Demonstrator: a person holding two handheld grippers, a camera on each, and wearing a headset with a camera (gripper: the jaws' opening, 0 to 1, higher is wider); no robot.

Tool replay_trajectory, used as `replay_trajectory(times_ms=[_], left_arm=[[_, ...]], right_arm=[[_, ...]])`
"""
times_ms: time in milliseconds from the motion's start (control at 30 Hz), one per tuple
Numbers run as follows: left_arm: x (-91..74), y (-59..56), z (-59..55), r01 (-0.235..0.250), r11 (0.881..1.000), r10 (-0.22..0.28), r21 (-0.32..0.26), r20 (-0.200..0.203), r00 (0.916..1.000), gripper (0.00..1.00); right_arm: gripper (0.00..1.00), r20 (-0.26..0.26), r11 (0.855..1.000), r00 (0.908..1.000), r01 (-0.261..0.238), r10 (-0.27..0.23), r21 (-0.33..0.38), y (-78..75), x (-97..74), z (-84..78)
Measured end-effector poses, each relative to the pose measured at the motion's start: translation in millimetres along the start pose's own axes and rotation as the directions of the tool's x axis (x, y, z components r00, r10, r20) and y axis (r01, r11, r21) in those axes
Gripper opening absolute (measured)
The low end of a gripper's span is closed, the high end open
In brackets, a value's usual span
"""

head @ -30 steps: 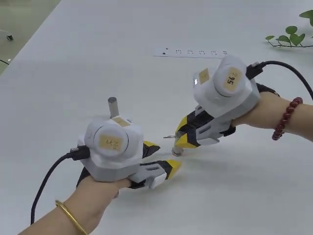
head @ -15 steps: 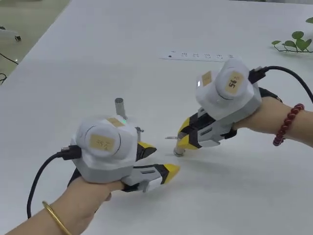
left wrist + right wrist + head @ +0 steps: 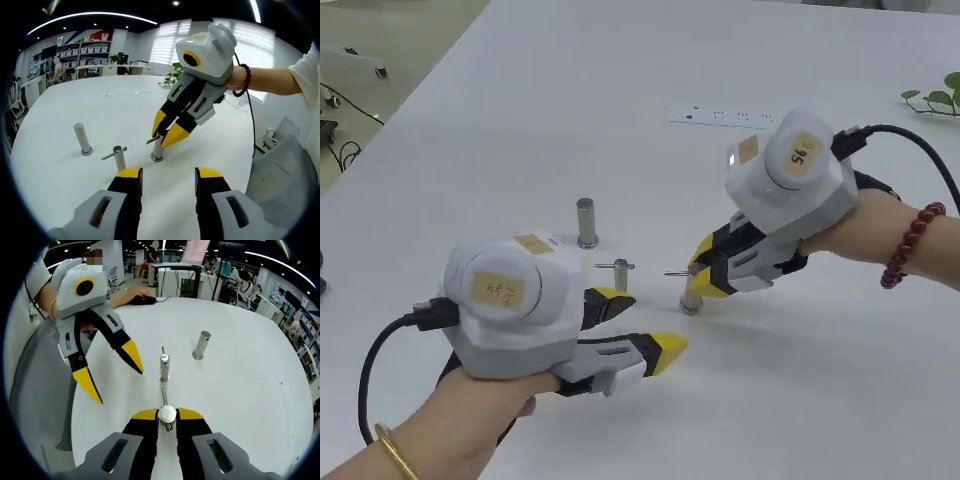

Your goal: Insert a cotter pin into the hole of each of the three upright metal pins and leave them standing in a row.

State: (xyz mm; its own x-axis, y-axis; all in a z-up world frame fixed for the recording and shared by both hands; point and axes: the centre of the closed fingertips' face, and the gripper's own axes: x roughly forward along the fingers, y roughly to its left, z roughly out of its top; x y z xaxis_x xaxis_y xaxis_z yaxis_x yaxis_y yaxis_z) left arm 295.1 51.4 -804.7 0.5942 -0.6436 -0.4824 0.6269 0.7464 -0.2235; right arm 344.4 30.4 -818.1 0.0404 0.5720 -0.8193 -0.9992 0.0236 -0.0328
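While the left tool point(image 3: 650, 320), nearest, hangs apart and empty, the right tool point(image 3: 693, 281), its label point(image 3: 802, 153) apparently reading "56", is clamped on a cotter pin point(image 3: 674, 273) at the first metal pin point(image 3: 690, 304) on the worktop point(image 3: 620, 120); the fitted metal pin point(image 3: 618, 275) and bare metal pin point(image 3: 586, 222) stand beyond.

The bare grey cylindrical metal pin point(image 3: 586, 222) is gleaming smooth and semi-glossy; the broad white surface point(image 3: 520, 130) beneath that pin is looking matt, even, faintly reflecting light.
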Motion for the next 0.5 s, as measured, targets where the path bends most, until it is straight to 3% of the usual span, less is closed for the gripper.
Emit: replay_trajectory(times_ms=[200,500], left_arm=[[-8.5,5.2,-3.5,-0.021,1.000,0.021,-0.002,0.007,0.9998,0.44],[-16.1,8.0,2.4,-0.042,0.999,0.042,0.009,0.040,0.9983,0.48]], right_arm=[[0.13,-0.003,1.000,0.9999,-0.011,0.011,0.012,-1.5,3.9,1.2],[0.14,0.005,0.999,0.9997,-0.026,0.026,0.041,-3.9,3.1,-1.3]])
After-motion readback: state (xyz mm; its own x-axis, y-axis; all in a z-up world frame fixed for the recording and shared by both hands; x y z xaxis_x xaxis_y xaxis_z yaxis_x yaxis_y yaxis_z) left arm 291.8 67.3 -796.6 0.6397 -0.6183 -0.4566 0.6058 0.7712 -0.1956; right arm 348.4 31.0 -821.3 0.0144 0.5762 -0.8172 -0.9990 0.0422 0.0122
